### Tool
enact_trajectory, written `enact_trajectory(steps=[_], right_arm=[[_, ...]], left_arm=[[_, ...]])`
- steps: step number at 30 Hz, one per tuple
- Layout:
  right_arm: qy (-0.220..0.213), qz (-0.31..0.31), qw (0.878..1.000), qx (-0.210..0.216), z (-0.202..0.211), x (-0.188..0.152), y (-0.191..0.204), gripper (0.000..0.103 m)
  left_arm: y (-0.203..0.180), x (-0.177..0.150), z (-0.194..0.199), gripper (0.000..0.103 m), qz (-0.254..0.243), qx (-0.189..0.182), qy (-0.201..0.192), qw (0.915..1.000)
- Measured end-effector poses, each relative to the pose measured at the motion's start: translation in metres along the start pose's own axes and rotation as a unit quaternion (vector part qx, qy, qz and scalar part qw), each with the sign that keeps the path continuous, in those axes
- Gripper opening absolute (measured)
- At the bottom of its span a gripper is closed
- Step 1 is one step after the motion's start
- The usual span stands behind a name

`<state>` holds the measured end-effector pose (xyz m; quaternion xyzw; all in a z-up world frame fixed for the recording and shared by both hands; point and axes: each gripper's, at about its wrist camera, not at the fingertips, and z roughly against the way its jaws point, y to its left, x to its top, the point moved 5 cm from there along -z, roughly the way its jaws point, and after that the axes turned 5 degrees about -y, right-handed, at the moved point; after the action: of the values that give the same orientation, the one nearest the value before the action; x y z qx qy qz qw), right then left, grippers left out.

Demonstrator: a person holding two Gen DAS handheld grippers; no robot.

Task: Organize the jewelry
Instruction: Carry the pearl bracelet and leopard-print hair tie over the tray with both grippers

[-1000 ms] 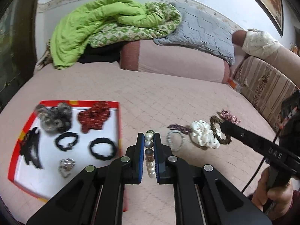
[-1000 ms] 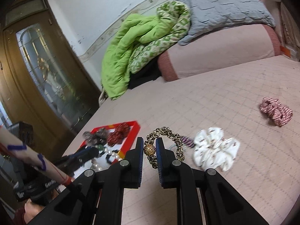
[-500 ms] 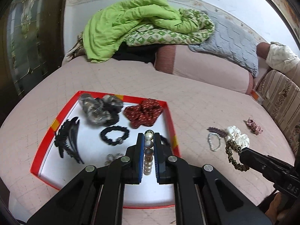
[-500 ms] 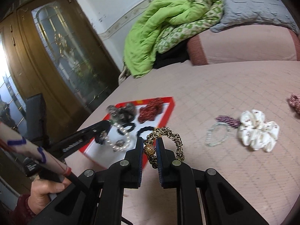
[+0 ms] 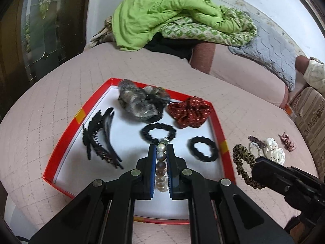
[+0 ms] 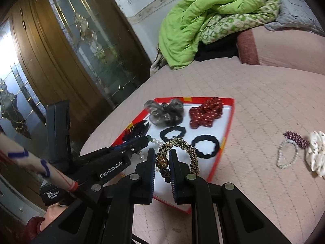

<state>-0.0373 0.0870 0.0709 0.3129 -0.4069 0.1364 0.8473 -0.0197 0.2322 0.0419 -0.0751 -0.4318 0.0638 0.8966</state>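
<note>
My left gripper [image 5: 161, 148] is shut on a pearl bead bracelet [image 5: 160, 168], held above the white floor of the red-rimmed tray [image 5: 67, 134]. My right gripper [image 6: 161, 152] is shut on a leopard-print hair tie [image 6: 189, 150] by its gold bead, hanging over the tray's [image 6: 227, 136] near right part. In the right wrist view the left gripper [image 6: 145, 140] comes in from the left with the pearls [image 6: 156, 141] dangling. The tray holds a grey scrunchie [image 5: 138, 101], a red dotted scrunchie [image 5: 191, 111], two black hair ties [image 5: 157, 132] [image 5: 203, 148] and a black claw clip [image 5: 99, 136].
On the pink quilted bed [image 5: 254, 105] right of the tray lie a clear bead bracelet [image 6: 286, 154], a purple beaded piece [image 6: 297, 138], a white scrunchie [image 6: 316, 152] and a small red patterned scrunchie [image 5: 287, 141]. A green quilt [image 5: 162, 14] and pillows are at the back. A wooden glass door [image 6: 67, 46] stands left.
Both grippers have swung left across the bed, from the loose pieces to above the tray, each still gripping its piece. The left one has also sunk a little toward the tray.
</note>
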Motion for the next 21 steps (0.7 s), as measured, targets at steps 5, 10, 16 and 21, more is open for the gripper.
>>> enact_trajectory(steps=[5,10,16,21], right_arm=[[0.017,0.004,1.0,-0.003,-0.017,-0.003,0.003,0.015],[0.034,0.006,0.999,-0.013,-0.03,-0.01,-0.002,0.015],[0.047,0.001,0.999,-0.018,-0.041,-0.017,-0.01,0.015],[0.055,0.001,0.998,-0.021,-0.045,-0.021,-0.013,0.015]], left_arm=[[0.009,0.0,-0.004,0.009,0.006,0.01,0.005,0.9999],[0.013,0.0,-0.007,0.009,0.008,0.018,0.009,0.9998],[0.016,-0.001,-0.009,0.009,0.009,0.024,0.014,0.9996],[0.018,-0.002,-0.011,0.009,0.01,0.029,0.018,0.9994]])
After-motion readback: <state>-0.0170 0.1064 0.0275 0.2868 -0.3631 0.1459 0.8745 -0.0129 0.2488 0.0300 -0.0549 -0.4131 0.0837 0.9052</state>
